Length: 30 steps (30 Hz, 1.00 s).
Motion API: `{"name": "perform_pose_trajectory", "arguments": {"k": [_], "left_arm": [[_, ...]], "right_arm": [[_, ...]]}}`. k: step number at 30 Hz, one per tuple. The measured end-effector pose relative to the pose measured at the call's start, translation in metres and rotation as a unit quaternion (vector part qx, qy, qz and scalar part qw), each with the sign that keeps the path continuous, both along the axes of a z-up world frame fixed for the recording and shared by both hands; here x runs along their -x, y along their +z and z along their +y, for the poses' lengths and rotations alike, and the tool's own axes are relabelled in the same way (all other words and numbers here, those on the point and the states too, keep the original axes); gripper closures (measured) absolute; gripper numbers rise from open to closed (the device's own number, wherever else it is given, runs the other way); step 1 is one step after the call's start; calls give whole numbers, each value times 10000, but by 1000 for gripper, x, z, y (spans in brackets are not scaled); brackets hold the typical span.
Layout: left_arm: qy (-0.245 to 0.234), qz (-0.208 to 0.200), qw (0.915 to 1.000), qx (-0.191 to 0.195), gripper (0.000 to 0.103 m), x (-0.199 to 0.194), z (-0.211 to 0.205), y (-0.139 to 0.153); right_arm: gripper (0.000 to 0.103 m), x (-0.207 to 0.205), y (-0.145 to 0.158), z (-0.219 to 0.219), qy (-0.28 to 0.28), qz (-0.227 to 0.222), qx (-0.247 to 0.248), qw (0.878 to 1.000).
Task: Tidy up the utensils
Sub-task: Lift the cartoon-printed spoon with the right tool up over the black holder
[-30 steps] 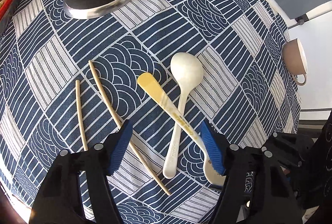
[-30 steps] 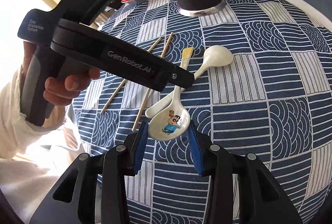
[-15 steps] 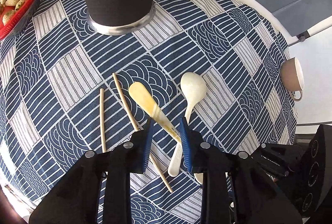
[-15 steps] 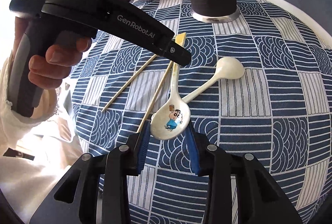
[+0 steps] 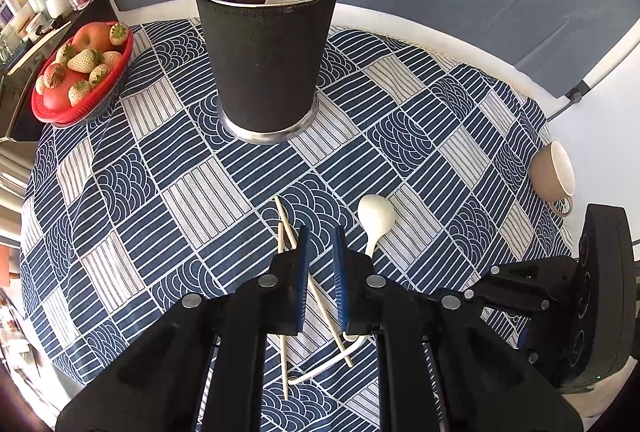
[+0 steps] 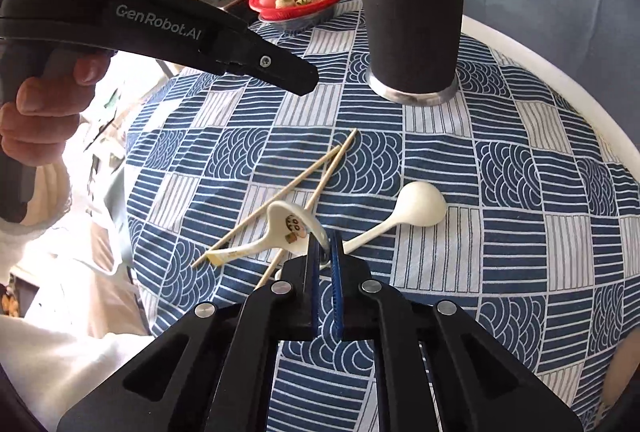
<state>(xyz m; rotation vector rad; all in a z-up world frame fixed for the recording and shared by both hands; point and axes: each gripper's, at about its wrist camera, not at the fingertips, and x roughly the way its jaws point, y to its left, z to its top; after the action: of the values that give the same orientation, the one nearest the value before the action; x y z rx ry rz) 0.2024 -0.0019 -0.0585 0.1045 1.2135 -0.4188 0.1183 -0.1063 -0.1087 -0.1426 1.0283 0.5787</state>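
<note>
My right gripper [image 6: 326,244] has closed its jaws on the bowl rim of the cartoon-print spoon [image 6: 290,222]. The spoon hangs tilted just above the cloth, handle to the left. My left gripper [image 5: 321,232] hovers higher over the table. Its jaws are closing to a narrow gap with nothing between them; only cloth and a chopstick show through. Two wooden chopsticks [image 6: 320,168] [image 5: 286,220] lie crossed on the cloth. A plain white spoon [image 6: 420,202] [image 5: 376,214] lies beside them. The black utensil holder [image 5: 264,44] [image 6: 412,20] stands at the back with chopsticks and a spoon in it.
A red bowl of fruit [image 5: 80,72] sits at the table's far left. A beige cup [image 5: 554,176] lies on its side near the right edge. The white table rim [image 5: 440,44] curves behind the holder. A person's hand [image 6: 36,112] grips the left gripper's handle.
The left gripper rose and its jaws narrowed, leaving the spoon's handle free. The right gripper's jaws closed on the cartoon spoon's bowl and lifted it, tipping it sideways.
</note>
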Motion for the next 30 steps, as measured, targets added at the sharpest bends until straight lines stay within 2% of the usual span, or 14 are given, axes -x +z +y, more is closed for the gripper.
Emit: {"name": "perform_pose_trajectory", "arguments": {"k": [8, 10, 13, 15, 18, 24, 28, 29, 30], "left_arm": [[59, -43, 9999, -120, 91, 17, 15, -6], [18, 1, 10000, -82, 86, 21, 18, -8], [-111, -126, 9998, -71, 73, 29, 19, -6], [-242, -214, 9995, 3, 58, 35, 18, -5], [-403, -384, 9984, -11, 48, 42, 16, -3], [-699, -623, 9953, -247, 46, 51, 10, -6], [-872, -691, 9935, -236, 46, 54, 9, -6], [-940, -735, 9926, -243, 49, 54, 8, -5], [-999, -760, 9918, -256, 66, 55, 7, -6]], "right_arm": [[98, 1, 2, 4, 127, -33, 64, 9999], [99, -1, 7, 5, 95, -71, 37, 9999], [99, -6, 17, 4, 68, -235, 134, 9996], [99, -11, 25, 2, 34, -326, 177, 9993], [99, -18, 37, -1, -12, -476, 196, 9987], [99, -26, 64, -4, -40, -784, 181, 9968], [99, -27, 80, -2, -17, -994, 189, 9949], [99, -27, 83, -1, -13, -1029, 183, 9945], [99, -28, 87, -1, -5, -1059, 175, 9942]]}}
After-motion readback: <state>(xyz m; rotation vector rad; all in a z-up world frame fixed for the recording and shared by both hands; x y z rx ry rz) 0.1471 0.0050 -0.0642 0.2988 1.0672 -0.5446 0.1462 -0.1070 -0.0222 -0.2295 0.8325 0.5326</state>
